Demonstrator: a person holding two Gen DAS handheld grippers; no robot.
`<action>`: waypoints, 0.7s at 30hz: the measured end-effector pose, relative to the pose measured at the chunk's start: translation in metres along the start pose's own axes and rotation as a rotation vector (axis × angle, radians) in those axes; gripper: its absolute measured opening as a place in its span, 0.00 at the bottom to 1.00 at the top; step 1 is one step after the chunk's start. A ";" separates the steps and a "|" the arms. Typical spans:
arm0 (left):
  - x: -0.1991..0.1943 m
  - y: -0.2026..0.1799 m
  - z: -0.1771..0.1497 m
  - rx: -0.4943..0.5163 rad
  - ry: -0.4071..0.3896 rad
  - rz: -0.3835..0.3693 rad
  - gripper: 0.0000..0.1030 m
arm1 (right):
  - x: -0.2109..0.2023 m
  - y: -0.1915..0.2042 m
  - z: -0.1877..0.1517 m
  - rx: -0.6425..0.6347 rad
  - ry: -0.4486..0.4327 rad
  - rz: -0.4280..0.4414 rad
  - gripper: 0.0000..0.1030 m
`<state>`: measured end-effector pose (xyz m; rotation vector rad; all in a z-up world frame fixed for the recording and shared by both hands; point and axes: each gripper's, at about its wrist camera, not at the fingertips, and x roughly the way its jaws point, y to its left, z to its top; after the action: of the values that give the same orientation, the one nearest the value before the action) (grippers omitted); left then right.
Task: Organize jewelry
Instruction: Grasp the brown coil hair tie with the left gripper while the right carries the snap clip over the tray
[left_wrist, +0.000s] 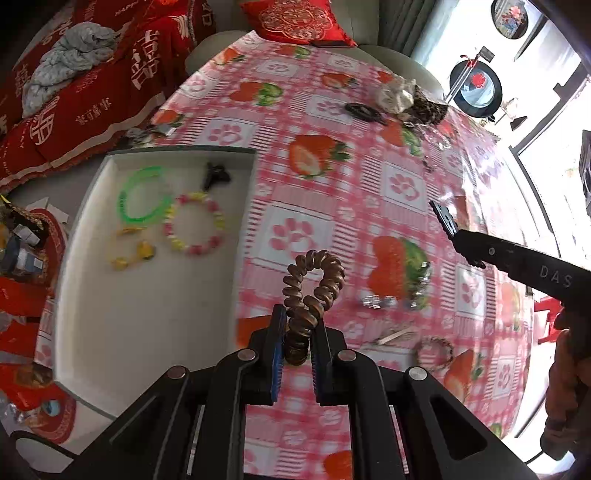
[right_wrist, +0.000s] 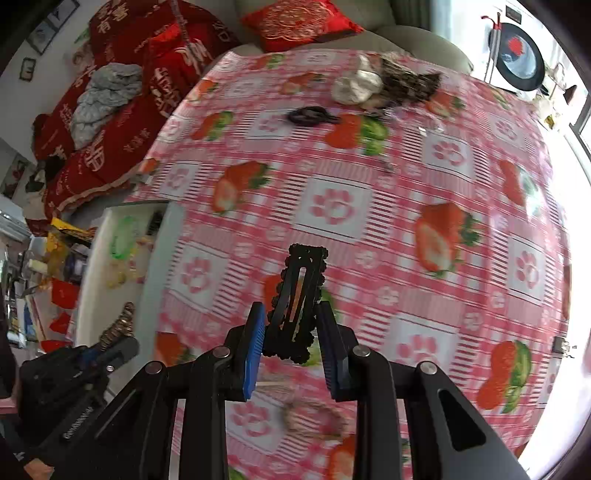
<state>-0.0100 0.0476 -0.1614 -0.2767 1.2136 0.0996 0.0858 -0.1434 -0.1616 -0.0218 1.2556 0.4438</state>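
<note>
Tray: a white tray sits at the left side of the table, on the pink strawberry tablecloth; it looks like the collecting place, since several sorted pieces already lie in it
Already in the tray: a green coil bracelet, a pink-and-yellow beaded bracelet, a yellow hair tie with small charms and a small black claw clip, grouped toward the far end
Left gripper: its blue-padded fingers are nearly together, pinching the lower coils of a brown spiral hair tie; the upper loop stands free above the tips, just right of the tray's edge, so my guess is that it is being carried to the tray
Right gripper: the fingers are partly closed and clamp a black scalloped snap hair clip by its lower end, the clip standing up and tilted between the pads; it is held above the cloth, well apart from the tray
Still on the table: a braided bracelet and small clear clips near the front, a black hair accessory and a crumpled heap at the far side, all outside the tray
Progress: judged partway, with two pieces in hand and several left on the cloth
</note>
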 end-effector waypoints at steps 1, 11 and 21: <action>-0.002 0.008 0.000 0.001 -0.004 0.005 0.18 | 0.000 0.013 0.001 -0.009 -0.004 0.007 0.30; -0.007 0.104 -0.003 -0.077 -0.007 0.078 0.18 | 0.019 0.130 0.006 -0.141 0.005 0.107 0.30; 0.028 0.159 -0.013 -0.108 0.045 0.144 0.18 | 0.076 0.205 -0.015 -0.245 0.127 0.163 0.30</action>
<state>-0.0477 0.1955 -0.2170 -0.2869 1.2743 0.2854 0.0218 0.0641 -0.1904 -0.1587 1.3262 0.7455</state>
